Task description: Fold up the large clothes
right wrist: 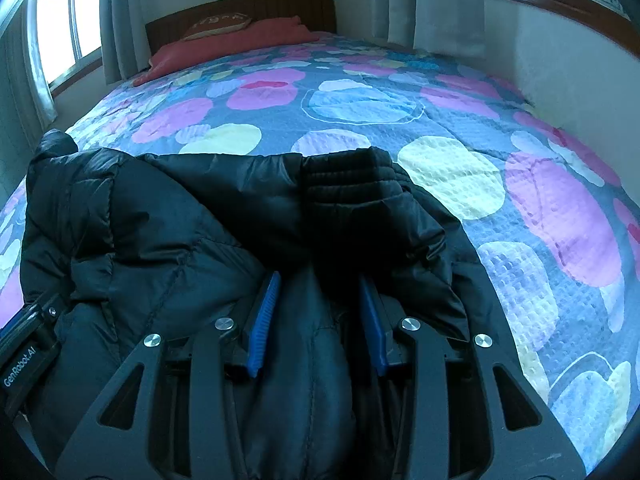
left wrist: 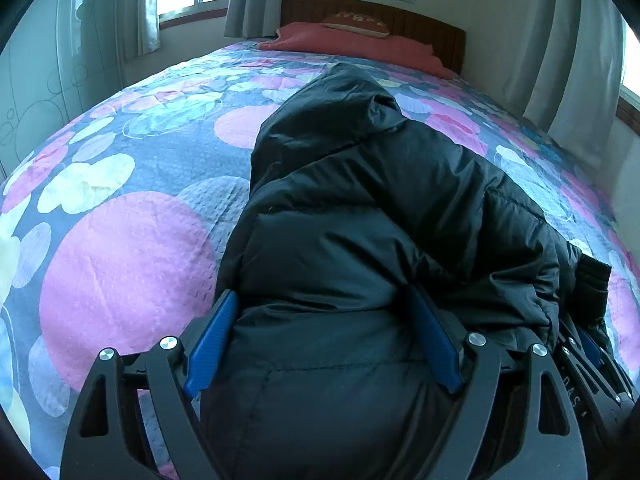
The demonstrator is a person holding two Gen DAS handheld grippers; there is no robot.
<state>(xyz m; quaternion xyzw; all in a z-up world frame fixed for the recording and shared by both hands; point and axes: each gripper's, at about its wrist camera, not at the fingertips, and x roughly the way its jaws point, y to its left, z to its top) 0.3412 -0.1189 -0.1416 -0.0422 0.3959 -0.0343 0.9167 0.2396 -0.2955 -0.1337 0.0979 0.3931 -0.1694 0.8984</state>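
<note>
A black puffer jacket [left wrist: 360,200] lies bunched on the bed, its hood end [left wrist: 340,92] pointing toward the headboard. My left gripper [left wrist: 320,292] stands wide, and its blue pads [left wrist: 212,344] press on a thick padded fold of the jacket's near edge. In the right wrist view the same jacket [right wrist: 160,220] fills the lower left, with a ribbed cuff [right wrist: 348,176] lying on top. My right gripper [right wrist: 319,276] is shut on a narrower fold of the jacket. The right gripper [left wrist: 588,344] shows at the left view's far right edge; the left gripper's body [right wrist: 28,344] shows at the right view's lower left.
The bed's cover [left wrist: 120,240] [right wrist: 520,200] has big pink, white and blue circles. A red pillow [left wrist: 352,44] [right wrist: 224,36] lies by the brown headboard [left wrist: 420,16]. Grey curtains [left wrist: 580,60] and a white wall [right wrist: 580,80] line the right side; a wardrobe [left wrist: 40,80] stands left.
</note>
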